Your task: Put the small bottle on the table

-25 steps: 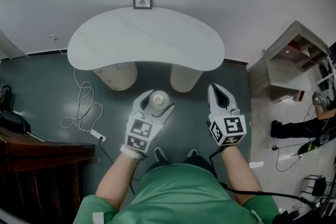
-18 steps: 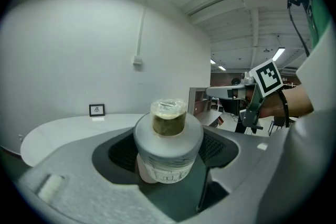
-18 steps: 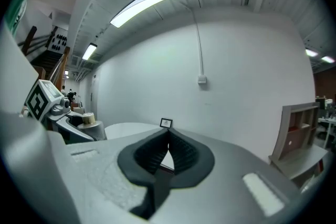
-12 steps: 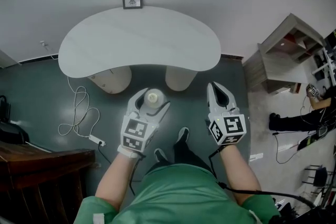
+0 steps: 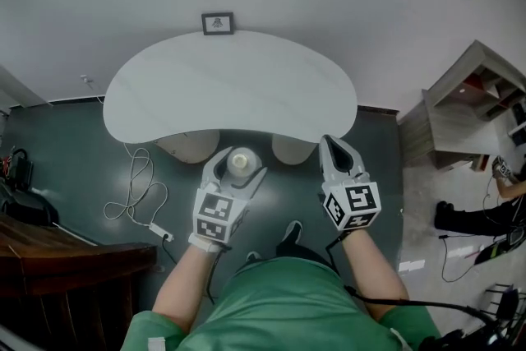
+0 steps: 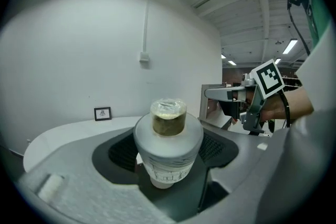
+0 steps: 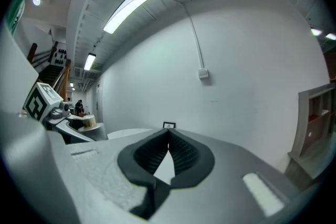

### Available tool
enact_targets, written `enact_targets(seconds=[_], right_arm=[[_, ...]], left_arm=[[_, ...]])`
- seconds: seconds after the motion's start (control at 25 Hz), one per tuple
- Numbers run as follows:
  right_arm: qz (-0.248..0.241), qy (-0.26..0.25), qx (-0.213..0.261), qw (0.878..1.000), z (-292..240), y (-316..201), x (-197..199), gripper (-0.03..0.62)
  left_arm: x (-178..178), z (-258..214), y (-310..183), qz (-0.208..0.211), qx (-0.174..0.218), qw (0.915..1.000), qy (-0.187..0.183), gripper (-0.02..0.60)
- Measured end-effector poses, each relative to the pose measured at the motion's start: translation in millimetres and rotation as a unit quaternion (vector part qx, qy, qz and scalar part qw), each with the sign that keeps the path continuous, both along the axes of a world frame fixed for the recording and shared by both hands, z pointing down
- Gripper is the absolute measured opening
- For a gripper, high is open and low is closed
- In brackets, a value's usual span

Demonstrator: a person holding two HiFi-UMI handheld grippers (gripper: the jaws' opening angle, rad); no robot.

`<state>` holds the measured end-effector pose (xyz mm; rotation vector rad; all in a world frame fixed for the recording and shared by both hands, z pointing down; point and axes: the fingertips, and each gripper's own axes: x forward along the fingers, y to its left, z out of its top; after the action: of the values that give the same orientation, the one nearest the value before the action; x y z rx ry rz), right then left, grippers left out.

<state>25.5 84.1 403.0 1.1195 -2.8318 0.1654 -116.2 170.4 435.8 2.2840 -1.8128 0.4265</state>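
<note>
Left gripper (image 5: pixel 238 164): jaws clamped on the small bottle (image 6: pixel 168 139), one pad on either side of its white body. Bottle upright, brownish cap on top under a clear film, faint print on the lower body. In the head view it sits in the air just short of the near edge of the table (image 5: pixel 230 86), over the dark green floor (image 5: pixel 82 144), not touching the table top.

Right gripper (image 7: pixel 168 139): jaws drawn together, ribbed pads meeting at the tips, nothing between them. It is held level with the left gripper, well apart from it, and points toward the table's right end.

Table: white, kidney-shaped, top bare, two pale round legs below the near edge. Small framed picture (image 5: pixel 217 23) against the white wall at the table's far side.

Floor, left of the table: a white cable (image 5: pixel 136 185) in loose loops. Right side: a light wooden shelf unit (image 5: pixel 468 103). Person's green shirt (image 5: pixel 279 300) at the bottom of the head view, forearms bare.
</note>
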Motion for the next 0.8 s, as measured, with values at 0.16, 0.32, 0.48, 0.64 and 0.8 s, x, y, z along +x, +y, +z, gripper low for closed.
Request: enact_targets(seconds=[0.16,0.32,0.48,0.64,0.8], right_arm=[[-0.017,-0.002,-0.009,1.000,3.6,-28.9,3.1,-0.005],[-0.025,-0.008,-0.016,1.000,8.4,-59.0,11.2,-0.005],[-0.029,-0.015,-0.023,0.999,13.9,-82.7,19.1,-0.005],[-0.025,-0.019,-0.030,0.999,17.6,-106.3,29.2,-0.005],[-0.019,-0.023,-0.029,0.999,16.3,-122.2,36.8,-0.005]], left_arm=[[1.2,-5.0,-32.2,-0.024,0.000,0.9997,-0.005,0.344],[10.3,-2.9,-60.6,-0.031,-0.007,0.9994,-0.011,0.344],[18.5,1.5,-81.5,-0.038,-0.015,0.9990,-0.018,0.344],[28.7,4.4,-100.4,-0.043,-0.023,0.9986,-0.019,0.344],[31.4,3.5,-115.0,-0.046,-0.026,0.9984,-0.023,0.344]])
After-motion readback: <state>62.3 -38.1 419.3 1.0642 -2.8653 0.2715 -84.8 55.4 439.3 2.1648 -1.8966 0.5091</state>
